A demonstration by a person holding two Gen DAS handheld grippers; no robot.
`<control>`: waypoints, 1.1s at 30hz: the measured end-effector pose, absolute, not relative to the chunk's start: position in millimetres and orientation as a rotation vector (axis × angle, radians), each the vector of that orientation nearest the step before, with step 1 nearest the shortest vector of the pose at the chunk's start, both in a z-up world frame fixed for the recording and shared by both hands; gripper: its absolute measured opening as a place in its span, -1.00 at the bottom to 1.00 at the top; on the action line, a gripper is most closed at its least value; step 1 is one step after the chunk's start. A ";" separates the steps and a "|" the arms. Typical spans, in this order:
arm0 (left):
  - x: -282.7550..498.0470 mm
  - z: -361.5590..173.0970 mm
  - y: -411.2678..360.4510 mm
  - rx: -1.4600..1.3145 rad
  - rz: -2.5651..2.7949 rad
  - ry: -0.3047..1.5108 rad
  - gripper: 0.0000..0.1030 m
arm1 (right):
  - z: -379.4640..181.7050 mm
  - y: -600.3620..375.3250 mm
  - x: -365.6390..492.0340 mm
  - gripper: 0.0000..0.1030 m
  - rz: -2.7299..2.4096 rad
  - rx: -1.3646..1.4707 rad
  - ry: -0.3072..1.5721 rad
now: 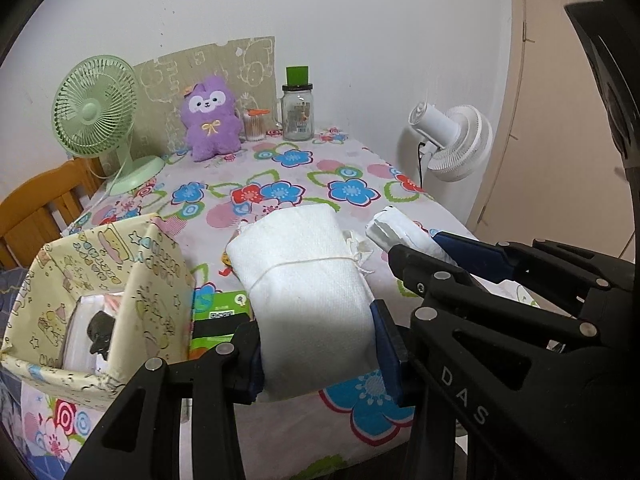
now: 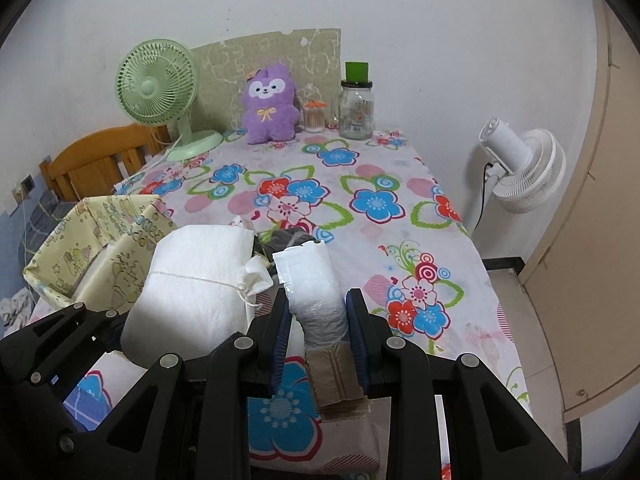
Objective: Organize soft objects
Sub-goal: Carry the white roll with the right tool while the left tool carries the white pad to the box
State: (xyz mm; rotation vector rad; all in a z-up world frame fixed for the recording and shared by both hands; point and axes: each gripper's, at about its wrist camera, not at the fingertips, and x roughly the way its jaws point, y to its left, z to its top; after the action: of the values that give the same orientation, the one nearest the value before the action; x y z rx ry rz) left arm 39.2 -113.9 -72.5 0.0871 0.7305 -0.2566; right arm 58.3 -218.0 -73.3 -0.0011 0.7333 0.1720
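1. Through the left wrist camera I see my left tongs (image 1: 318, 344) clamped on a white cloth bundle (image 1: 308, 288) tied round its middle with pale string; both blue pads press its sides.
2. The bundle is held above the flowered tabletop (image 1: 288, 184), just right of a yellow patterned storage box (image 1: 132, 280) whose near compartment holds a white item with a black patch.
3. A green packet (image 1: 224, 312) lies between the box and the bundle.
4. At right in this view, my right tongs (image 1: 416, 248) grip a slim white plastic-wrapped roll (image 1: 400, 234), its crimped end pointing left.
5. At the far edge against the wall stand a green desk fan (image 1: 96, 116), a purple plush toy (image 1: 210, 118), a cotton swab jar (image 1: 255, 123) and a glass jar (image 1: 297, 110) with a green lid. A white standing fan (image 1: 456, 140) is beyond the tabletop's right side.
6. Through the right wrist camera my right tongs (image 2: 320, 320) are closed on the wrapped roll (image 2: 316, 280), the pads touching both its sides low down, the roll standing up and away from me.
7. The cloth bundle (image 2: 196, 280) sits just left of the roll, in the left tongs (image 2: 120, 332) at lower left; I cannot judge their grip from here.
8. The storage box (image 2: 100, 240) is left of the bundle. A grey fabric item (image 2: 290, 238) lies on the tabletop (image 2: 360, 184) behind the roll, and a brown wallet-like thing (image 2: 336, 372) lies under the tongs.
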 end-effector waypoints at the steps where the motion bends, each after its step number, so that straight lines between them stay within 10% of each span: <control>1: 38.0 -71.0 -112.7 0.087 -0.257 0.729 -0.09 | -71.6 -217.2 57.1 -0.40 0.171 -0.001 0.732; 33: 26.3 -23.3 -52.1 0.094 -0.197 0.671 -0.09 | -17.2 -149.6 49.5 -0.40 0.201 -0.040 0.676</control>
State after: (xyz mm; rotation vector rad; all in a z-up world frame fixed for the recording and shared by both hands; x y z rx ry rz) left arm 26.3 -52.1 -23.3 0.0941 0.6708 -0.1970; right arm 49.5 -149.6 -17.2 -0.0401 0.6763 0.2009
